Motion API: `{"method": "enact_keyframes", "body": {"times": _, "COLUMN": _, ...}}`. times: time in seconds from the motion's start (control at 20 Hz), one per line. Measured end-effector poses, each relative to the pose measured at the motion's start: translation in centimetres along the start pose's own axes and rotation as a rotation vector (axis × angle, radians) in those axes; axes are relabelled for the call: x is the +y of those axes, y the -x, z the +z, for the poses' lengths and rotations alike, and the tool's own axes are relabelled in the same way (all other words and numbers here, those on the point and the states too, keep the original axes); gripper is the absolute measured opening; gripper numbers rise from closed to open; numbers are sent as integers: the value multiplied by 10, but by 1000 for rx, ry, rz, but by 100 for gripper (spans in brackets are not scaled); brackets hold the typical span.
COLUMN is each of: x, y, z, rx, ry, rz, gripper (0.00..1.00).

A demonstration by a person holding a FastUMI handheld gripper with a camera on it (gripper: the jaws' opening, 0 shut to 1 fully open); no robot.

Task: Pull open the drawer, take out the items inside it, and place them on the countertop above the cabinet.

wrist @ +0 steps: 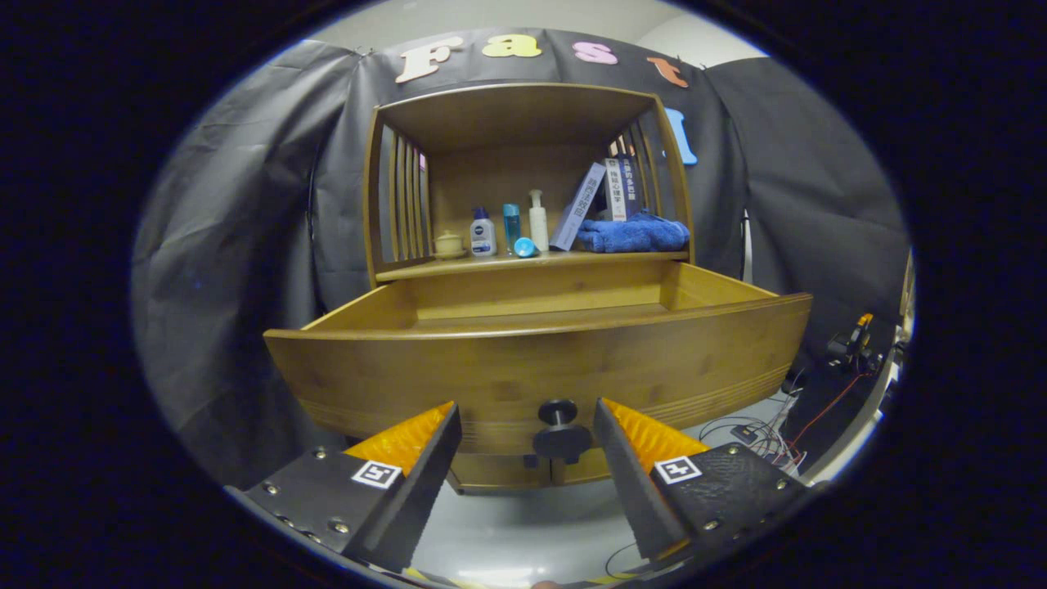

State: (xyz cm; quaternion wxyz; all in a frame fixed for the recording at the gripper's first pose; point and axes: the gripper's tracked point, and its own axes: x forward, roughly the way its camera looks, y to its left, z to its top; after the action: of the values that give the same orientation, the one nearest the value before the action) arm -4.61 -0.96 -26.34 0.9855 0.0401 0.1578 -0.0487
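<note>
Between my fingers sits the knob (pixel 561 432) of the drawer (pixel 540 360), which stands pulled out just ahead; the gripper (pixel 527 425) is spread, touching nothing. Beyond it the countertop (pixel 532 260) holds bottles (pixel 511 229), books (pixel 609 196) and a towel (pixel 634 234). I cannot see items in the drawer from here. Reaching in blind, I could clip its front edge.

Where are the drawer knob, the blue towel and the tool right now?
drawer knob (pixel 561 433): gripper view, on its round dark head.
blue towel (pixel 634 234): gripper view, middle of the folded pile on the countertop.
tool (pixel 527 413): gripper view, midway between its fingertips, open around the knob.
</note>
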Motion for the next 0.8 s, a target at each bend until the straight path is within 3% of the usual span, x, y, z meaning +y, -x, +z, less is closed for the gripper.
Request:
{"method": "enact_keyframes", "body": {"times": 0.2, "x": -10, "y": -21, "z": -5, "rx": 11, "ry": -13, "rz": -26, "gripper": 98}}
{"method": "enact_keyframes", "body": {"times": 0.3, "x": -4, "y": -21, "z": -9, "rx": 23, "ry": -50, "rz": 8, "gripper": 98}}
{"method": "enact_keyframes", "body": {"times": 0.8, "x": -7, "y": -57, "z": -2, "rx": -38, "ry": 41, "rz": 20, "gripper": 99}}
